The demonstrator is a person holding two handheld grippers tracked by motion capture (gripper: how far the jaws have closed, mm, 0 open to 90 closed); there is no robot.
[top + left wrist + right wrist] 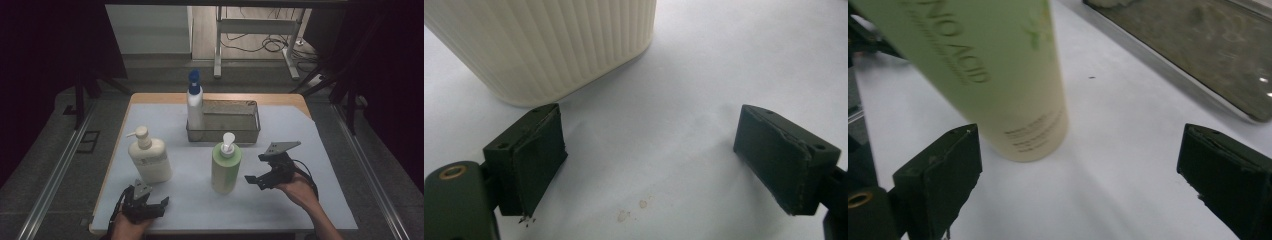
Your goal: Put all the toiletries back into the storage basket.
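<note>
A green pump bottle (226,167) stands upright near the middle of the white sheet. My right gripper (256,168) is just to its right, open, jaws turned toward it. In the right gripper view the green bottle (993,65) stands ahead and to the left of the open right gripper (1075,145), with nothing between the jaws. A cream pump bottle (149,159) stands at the left. My left gripper (150,196) rests in front of it, open. The ribbed base of the cream bottle (549,45) shows beyond the empty left gripper (649,130).
A metal tray (235,120) sits at the back of the table, with a white bottle with a blue cap (194,102) standing in its left end. The tray's wall (1198,45) shows to the upper right in the right gripper view. A white sheet (300,150) covers the tabletop.
</note>
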